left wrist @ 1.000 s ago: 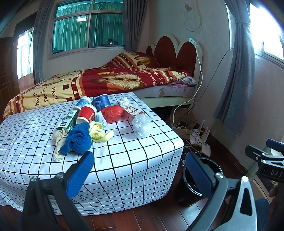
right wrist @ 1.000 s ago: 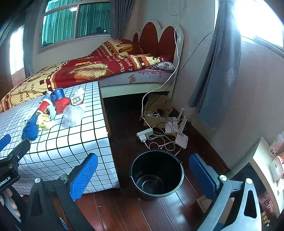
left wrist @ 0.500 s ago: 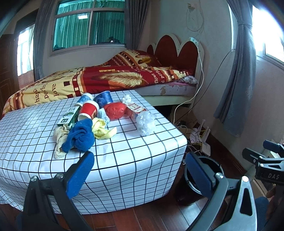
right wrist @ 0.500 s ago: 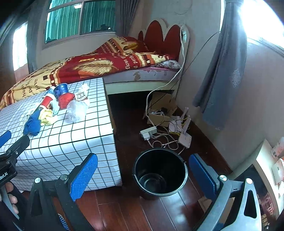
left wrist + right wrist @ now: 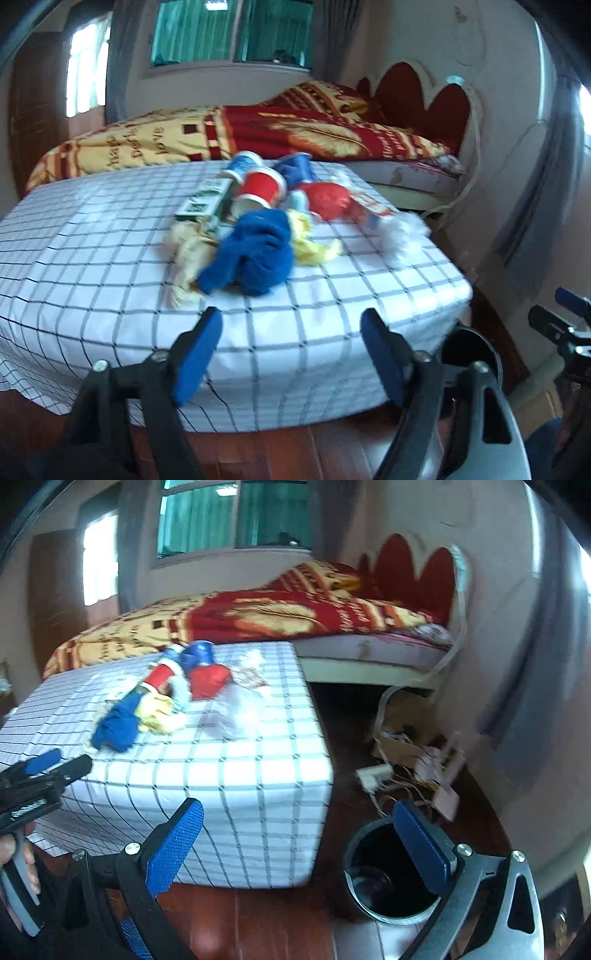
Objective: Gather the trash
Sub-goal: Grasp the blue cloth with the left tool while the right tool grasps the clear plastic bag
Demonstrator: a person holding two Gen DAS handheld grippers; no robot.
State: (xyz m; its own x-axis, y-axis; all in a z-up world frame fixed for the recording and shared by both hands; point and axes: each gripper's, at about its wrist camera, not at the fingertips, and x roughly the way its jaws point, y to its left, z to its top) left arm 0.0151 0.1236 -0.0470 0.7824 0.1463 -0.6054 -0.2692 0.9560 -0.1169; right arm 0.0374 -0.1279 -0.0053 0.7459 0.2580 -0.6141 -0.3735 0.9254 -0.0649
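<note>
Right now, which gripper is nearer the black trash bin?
Right. The right gripper hangs just above the black trash bin; the left gripper faces the checked table, bin off to its right.

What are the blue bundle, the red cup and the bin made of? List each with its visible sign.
Blue bundle: soft matte cloth, likely knit or terry; it lies in limp rolled folds.
Red cup: probably coated paper; thin wall, white inside, lying on its side. Blur leaves plastic possible.
Bin: likely hard black plastic, slightly glossy, with a smooth moulded rim; painted metal cannot be ruled out.
</note>
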